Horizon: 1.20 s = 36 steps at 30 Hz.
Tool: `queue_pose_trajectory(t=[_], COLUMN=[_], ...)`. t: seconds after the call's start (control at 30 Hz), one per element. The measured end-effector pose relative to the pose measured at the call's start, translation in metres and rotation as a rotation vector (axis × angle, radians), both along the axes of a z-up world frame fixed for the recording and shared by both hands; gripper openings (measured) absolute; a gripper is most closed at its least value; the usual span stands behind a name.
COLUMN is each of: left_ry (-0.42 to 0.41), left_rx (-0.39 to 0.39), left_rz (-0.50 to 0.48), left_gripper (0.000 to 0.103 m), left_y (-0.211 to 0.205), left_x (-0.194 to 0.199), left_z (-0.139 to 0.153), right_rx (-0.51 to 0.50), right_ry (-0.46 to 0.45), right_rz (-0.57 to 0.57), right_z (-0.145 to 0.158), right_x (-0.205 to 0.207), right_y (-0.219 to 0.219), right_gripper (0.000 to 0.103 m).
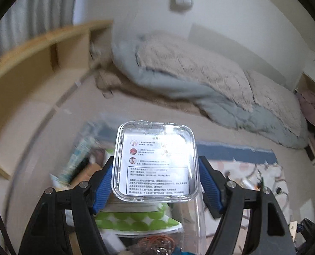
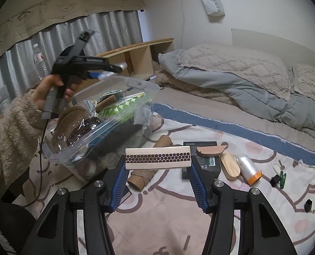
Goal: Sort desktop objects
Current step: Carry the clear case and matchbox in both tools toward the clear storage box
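Note:
My left gripper [image 1: 155, 180] is shut on a clear plastic case [image 1: 155, 161] with a printed white label, held above a clear storage bin [image 1: 191, 229] full of items. In the right wrist view the same left gripper [image 2: 117, 69], in a person's hand [image 2: 51, 91], hovers over that clear storage bin [image 2: 106, 127] on the bed. My right gripper [image 2: 157, 170] is shut on a flat beige box with a honeycomb strip [image 2: 157, 157], held above the patterned sheet [image 2: 221, 212].
On the sheet lie a black box [image 2: 202, 161], a wooden piece [image 2: 229, 165], a tan leather pouch [image 2: 210, 149], a clear bottle with an orange cap [image 2: 249, 170], a green clip [image 2: 282, 178] and a brown roll [image 2: 142, 176]. Bedding [image 2: 231, 80] and a wooden shelf [image 2: 136, 53] lie beyond.

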<state>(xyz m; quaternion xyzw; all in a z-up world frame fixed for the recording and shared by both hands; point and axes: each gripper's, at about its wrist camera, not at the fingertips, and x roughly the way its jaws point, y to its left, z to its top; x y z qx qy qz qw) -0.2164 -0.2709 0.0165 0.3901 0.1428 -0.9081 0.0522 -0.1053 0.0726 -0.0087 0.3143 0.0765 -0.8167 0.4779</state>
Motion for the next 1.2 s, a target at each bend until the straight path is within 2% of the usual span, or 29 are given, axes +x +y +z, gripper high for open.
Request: queue_pose_trajectory(t=[0.13,0.27,0.37,0.53,0.7,0.77,0.8,0.83,1.0,1.1,1.2], left_ry=[-0.102,-0.127,-0.126,-0.153,-0.175,-0.163,-0.147,-0.123,-0.027,0.032,0.096], left_rx=[0.1,0.14,0.136,0.078,0.087,0.117,0.127,0.126,0.137,0.094,0.112], left_rz=[-0.041,-0.032,0.0,0.079,0.131,0.142,0.145,0.154,0.154,0.123,0.073], left_gripper=[0.075,0.075,0.075,0.075,0.075,0.081,0.092,0.097,0.098,0.098,0.098], left_y=[0.001,0.001,-0.002,-0.02,-0.044,-0.049,-0.049,-0.047,-0.037,-0.02,-0.005], left_x=[-0.023,-0.039,-0.051,-0.062,-0.062,-0.057,-0.055,-0.049,-0.026,-0.006,0.023], left_z=[-0.03,-0.045,-0.049,-0.061,-0.071,-0.069,-0.067,-0.062,-0.038,-0.016,0.0], right_rx=[0.01,0.016,0.021,0.026,0.033,0.033,0.033,0.034,0.036,0.046,0.052], right_ry=[-0.008,-0.018,-0.027,-0.036,-0.046,-0.044,-0.042,-0.039,-0.038,-0.032,-0.019], right_rz=[-0.002,-0.002,-0.004,-0.008,-0.006,-0.002,0.001,0.002,0.007,0.015,0.032], right_z=[-0.003,-0.007,-0.009,-0.013,-0.015,-0.015,-0.015,-0.014,-0.013,-0.012,-0.009], right_x=[-0.002,-0.004,-0.006,-0.009,-0.01,-0.009,-0.008,-0.008,-0.01,-0.01,-0.01], right_y=[0.0,0.001,0.002,0.003,0.003,0.003,0.003,0.003,0.0,-0.006,-0.016], right_gripper=[0.056,0.056,0.056,0.056,0.056,0.056,0.056,0.056,0.056,0.056,0.056])
